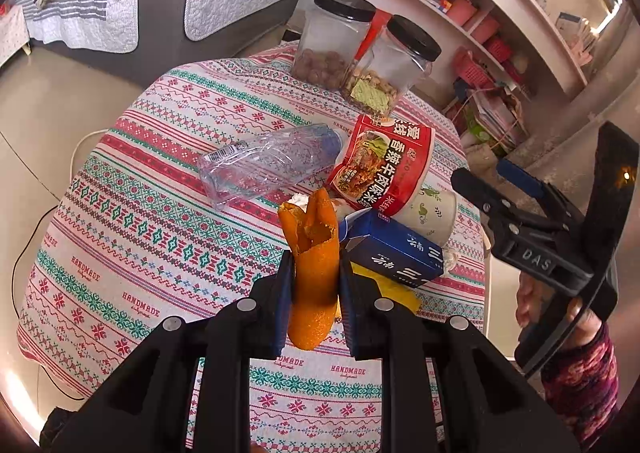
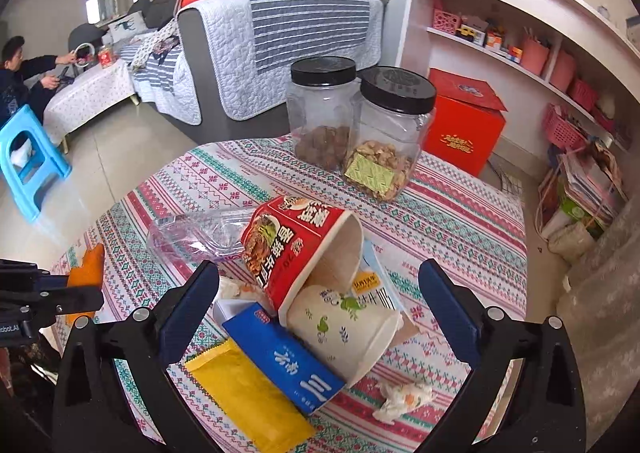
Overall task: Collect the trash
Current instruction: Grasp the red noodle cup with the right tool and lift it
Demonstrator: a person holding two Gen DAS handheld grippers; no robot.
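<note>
Where the jaws pinch it, the orange peel point(image 1: 314, 277) curls, ragged-edged.

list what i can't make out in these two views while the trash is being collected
- Where the trash goes: no bin or bag shows in either view.
- Yellow packet: mostly hidden in the left wrist view by the left gripper and the blue box.
- Orange peel: its lower end is covered by the finger pads.
- Crushed bottle: its far end sits behind the red noodle cup in the right wrist view.
</note>
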